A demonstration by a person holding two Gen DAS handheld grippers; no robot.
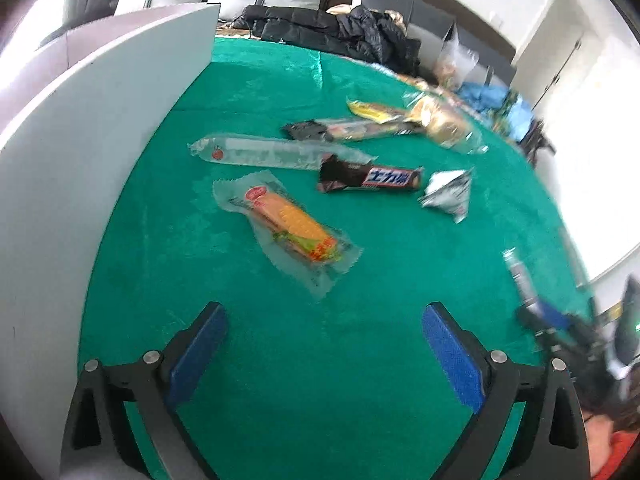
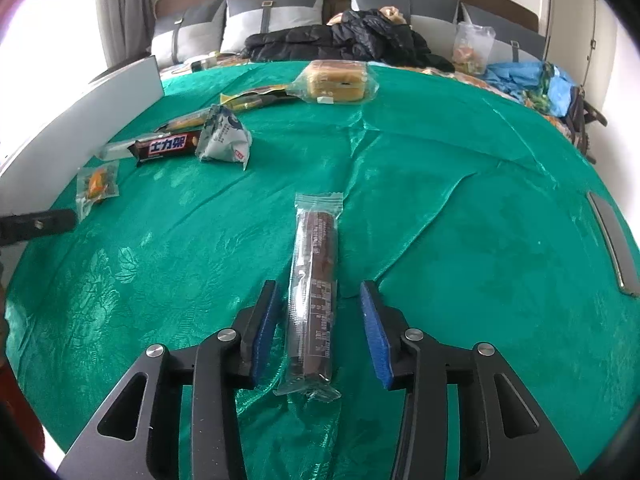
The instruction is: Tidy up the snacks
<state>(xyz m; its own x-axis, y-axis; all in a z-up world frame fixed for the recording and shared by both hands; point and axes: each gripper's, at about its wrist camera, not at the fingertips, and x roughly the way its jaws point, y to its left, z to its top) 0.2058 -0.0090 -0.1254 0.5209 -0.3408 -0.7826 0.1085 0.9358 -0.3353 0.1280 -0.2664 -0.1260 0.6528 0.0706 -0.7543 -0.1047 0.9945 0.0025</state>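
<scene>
My left gripper [image 1: 322, 312] is open and empty above the green cloth, just short of an orange cracker pack [image 1: 286, 226] in clear wrap. Beyond it lie a clear long pack [image 1: 276, 152], a dark chocolate bar [image 1: 370, 179] and a silver pouch [image 1: 448, 192]. My right gripper [image 2: 318, 292] is open, its pads on either side of a long brown biscuit roll [image 2: 314, 284] in clear wrap that lies on the cloth. It is not closed on the roll. The right gripper also shows blurred in the left wrist view [image 1: 560, 320].
A white board [image 1: 80, 152] stands along the left edge of the green cloth [image 2: 460, 200]. A bread pack [image 2: 336, 80] and a yellow pack [image 2: 252, 98] lie at the far side. Black jackets [image 2: 340, 38] and a blue bag [image 2: 528, 80] lie on the bed behind.
</scene>
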